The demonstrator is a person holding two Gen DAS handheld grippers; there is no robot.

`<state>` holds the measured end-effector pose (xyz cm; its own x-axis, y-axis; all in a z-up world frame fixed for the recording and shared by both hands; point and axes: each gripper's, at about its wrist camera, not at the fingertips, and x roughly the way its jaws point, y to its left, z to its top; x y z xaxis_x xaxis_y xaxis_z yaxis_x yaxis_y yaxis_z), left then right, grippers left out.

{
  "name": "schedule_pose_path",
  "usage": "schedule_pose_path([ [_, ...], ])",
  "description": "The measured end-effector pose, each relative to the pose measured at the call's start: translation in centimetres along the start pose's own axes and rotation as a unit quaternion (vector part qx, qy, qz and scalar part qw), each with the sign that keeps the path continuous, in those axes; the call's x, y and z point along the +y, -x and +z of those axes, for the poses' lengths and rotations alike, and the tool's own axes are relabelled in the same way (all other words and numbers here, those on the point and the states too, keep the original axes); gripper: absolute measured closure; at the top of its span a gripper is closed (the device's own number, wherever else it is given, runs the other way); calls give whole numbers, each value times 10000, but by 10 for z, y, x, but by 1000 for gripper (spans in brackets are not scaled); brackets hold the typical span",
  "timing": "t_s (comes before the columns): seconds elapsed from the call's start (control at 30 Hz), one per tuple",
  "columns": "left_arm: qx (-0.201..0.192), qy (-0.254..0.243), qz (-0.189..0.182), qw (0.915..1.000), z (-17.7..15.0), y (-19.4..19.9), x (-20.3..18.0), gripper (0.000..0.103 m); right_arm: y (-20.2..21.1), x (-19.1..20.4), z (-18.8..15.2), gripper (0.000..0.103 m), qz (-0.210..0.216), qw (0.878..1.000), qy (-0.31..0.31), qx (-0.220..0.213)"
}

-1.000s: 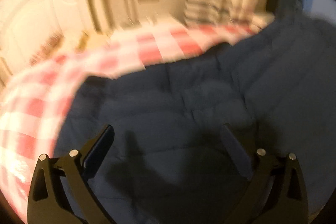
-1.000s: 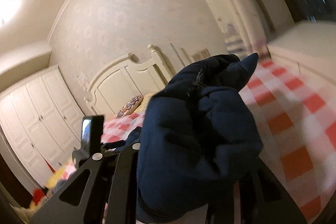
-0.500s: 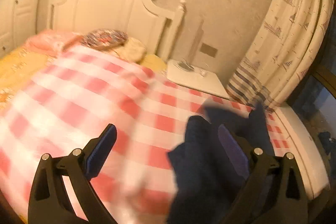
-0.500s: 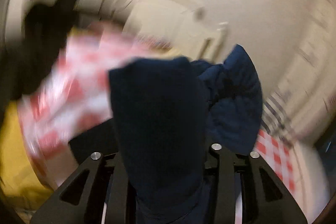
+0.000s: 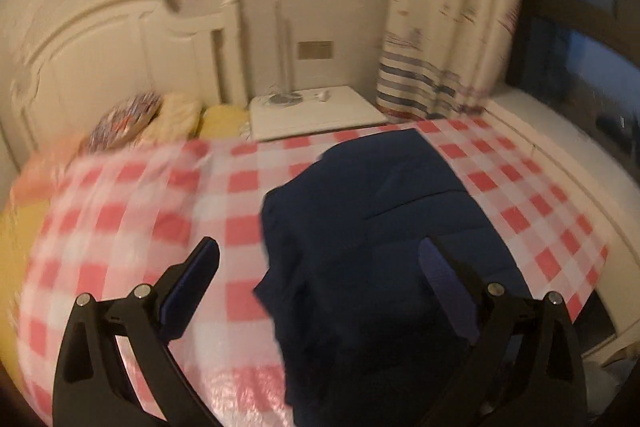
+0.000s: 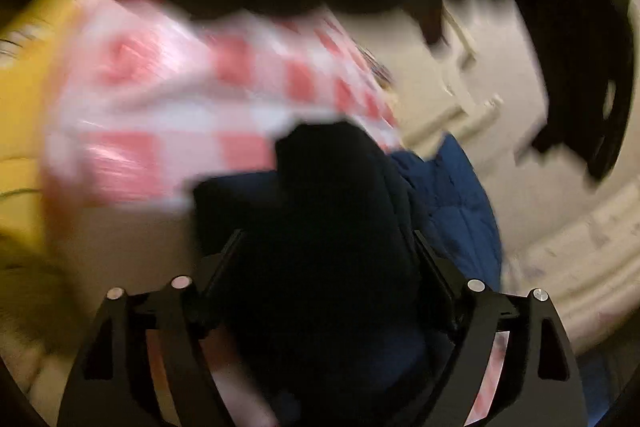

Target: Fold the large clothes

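A dark navy padded garment (image 5: pixel 380 227) lies in a folded heap on the red-and-white checked bed cover (image 5: pixel 140 227). Above its near left edge hangs my left gripper (image 5: pixel 318 259), open and holding nothing. The right wrist view is blurred. There my right gripper (image 6: pixel 328 259) has its jaws opening wide. A thick bundle of the same navy garment (image 6: pixel 332 195) still fills the space between them, low over the checked cover (image 6: pixel 180 99). I cannot make out the pads pressing on it.
A white headboard (image 5: pixel 100 59) and pillows (image 5: pixel 176 115) stand at the far end of the bed. A white nightstand (image 5: pixel 316 111) and a striped curtain (image 5: pixel 440 27) are behind, a white ledge (image 5: pixel 560 155) to the right. Dark blurred shapes cross the top of the right wrist view.
The left gripper rose and pulled back from close over the garment, which now lies heaped on the bed. The right gripper rolled, came down toward the bed, and its jaws spread around the fabric.
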<state>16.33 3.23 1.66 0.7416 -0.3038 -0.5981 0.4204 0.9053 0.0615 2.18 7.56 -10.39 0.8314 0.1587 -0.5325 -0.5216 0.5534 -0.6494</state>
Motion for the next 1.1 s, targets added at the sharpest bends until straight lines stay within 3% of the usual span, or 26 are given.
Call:
schedule_pose_path([
  [0.07, -16, -231, 16, 9997, 8, -2, -16, 4, 33, -21, -9, 21, 465, 9969, -497, -402],
  [0.1, -31, -364, 39, 9993, 13, -3, -27, 4, 52, -42, -18, 21, 788, 9898, -966, -692],
  [0.17, -35, -476, 100, 9988, 22, -6, -40, 3, 69, -74, -37, 26, 938, 9773, -1670, -907],
  [0.2, -29, -520, 147, 9985, 28, -9, -47, 3, 75, -98, -53, 31, 966, 9678, -2122, -951],
  [0.3, -21, -666, 353, 9972, 41, -18, -62, 3, 73, -141, -91, 35, 882, 9441, -3064, -838],
  [0.37, 14, -856, 673, 9940, 47, -35, -70, 2, 67, -167, -118, 37, 1019, 9148, -3824, -808],
  [0.43, 227, -894, 962, 9911, 47, -61, -70, 2, 67, -170, -131, 37, 1081, 9030, -4085, -771],
  [0.57, 914, -531, 1125, 9880, 13, -116, -45, 2, 42, -148, -128, 37, 1308, 9105, -3895, -478],
  [0.6, 921, -349, 979, 9903, 4, -121, -37, 2, 38, -138, -128, 36, 1409, 9132, -3804, -382],
  [0.67, 651, 330, 583, 9956, -18, -117, -13, 2, 30, -114, -122, 35, 1088, 9364, -3317, -364],
  [0.73, 565, 686, 484, 9949, -33, -112, 0, 2, 25, -103, -119, 35, 1067, 9462, -3043, -253],
  [0.87, 467, 847, 497, 9941, -44, -108, 6, 2, 23, -102, -117, 35, 1219, 9511, -2834, -160],
  [1.0, 397, 809, 578, 9943, -45, -107, 3, 2, 23, -101, -125, 35, 1259, 9491, -2875, -261],
  [1.1, 335, 928, 598, 9933, -47, -104, 5, 2, 21, -107, -129, 35, 1515, 9460, -2848, -330],
])
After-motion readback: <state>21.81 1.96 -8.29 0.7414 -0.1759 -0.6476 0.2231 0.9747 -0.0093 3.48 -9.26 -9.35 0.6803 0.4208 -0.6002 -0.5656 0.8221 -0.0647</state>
